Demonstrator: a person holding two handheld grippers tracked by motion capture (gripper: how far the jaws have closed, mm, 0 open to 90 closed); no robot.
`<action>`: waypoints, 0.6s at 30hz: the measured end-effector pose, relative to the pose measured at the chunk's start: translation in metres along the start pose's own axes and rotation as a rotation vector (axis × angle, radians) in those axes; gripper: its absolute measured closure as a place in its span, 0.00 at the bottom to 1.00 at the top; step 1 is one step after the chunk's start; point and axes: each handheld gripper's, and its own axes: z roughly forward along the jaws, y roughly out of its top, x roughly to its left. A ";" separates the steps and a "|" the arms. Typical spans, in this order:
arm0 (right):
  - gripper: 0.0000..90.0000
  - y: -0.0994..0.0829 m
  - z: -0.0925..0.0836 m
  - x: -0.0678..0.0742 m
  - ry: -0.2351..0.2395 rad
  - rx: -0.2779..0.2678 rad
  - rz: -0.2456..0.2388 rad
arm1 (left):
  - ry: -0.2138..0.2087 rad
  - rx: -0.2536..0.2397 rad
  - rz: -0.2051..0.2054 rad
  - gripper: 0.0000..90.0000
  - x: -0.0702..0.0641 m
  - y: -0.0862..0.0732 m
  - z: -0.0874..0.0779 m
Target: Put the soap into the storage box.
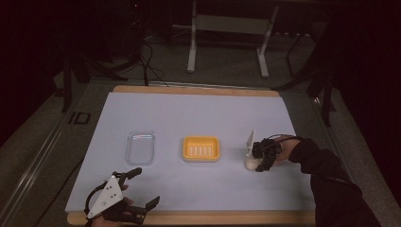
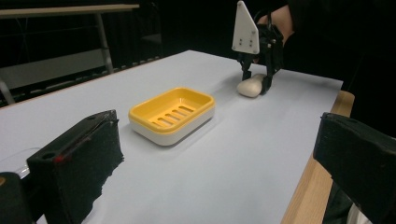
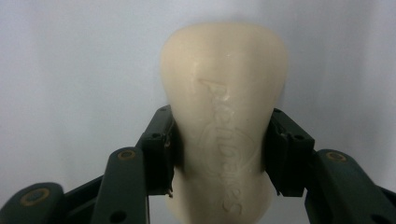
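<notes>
Soap bar (image 3: 224, 121) lies lengthwise between right claw (image 1: 261, 160) jaws, clenched on its waist; yellow soap dish (image 1: 202, 148) sits left of it; left claw (image 1: 137, 188) released.

Soap bar (image 3: 224, 116): cream, faint embossed lettering. Soap dish (image 1: 202, 148): orange-yellow top with a row of pale slots, white base. Tray (image 1: 140, 147): clear, see-through. Table (image 1: 189, 113): pale lilac-white sheet, light wood edge. Right gripper (image 1: 259, 160): black, white three-cornered plate. Left gripper (image 1: 142, 188): black, grey-white plate. Sleeve (image 1: 331, 184): black.
</notes>
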 end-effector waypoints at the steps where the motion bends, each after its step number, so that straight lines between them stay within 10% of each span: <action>1: 0.55 0.000 0.000 -0.001 0.007 0.007 0.009 | 0.002 -0.001 0.000 0.01 0.000 0.000 0.000; 18: 0.56 0.001 -0.025 -0.003 0.001 -0.053 0.053 | -0.003 -0.003 0.005 0.01 -0.001 -0.001 -0.003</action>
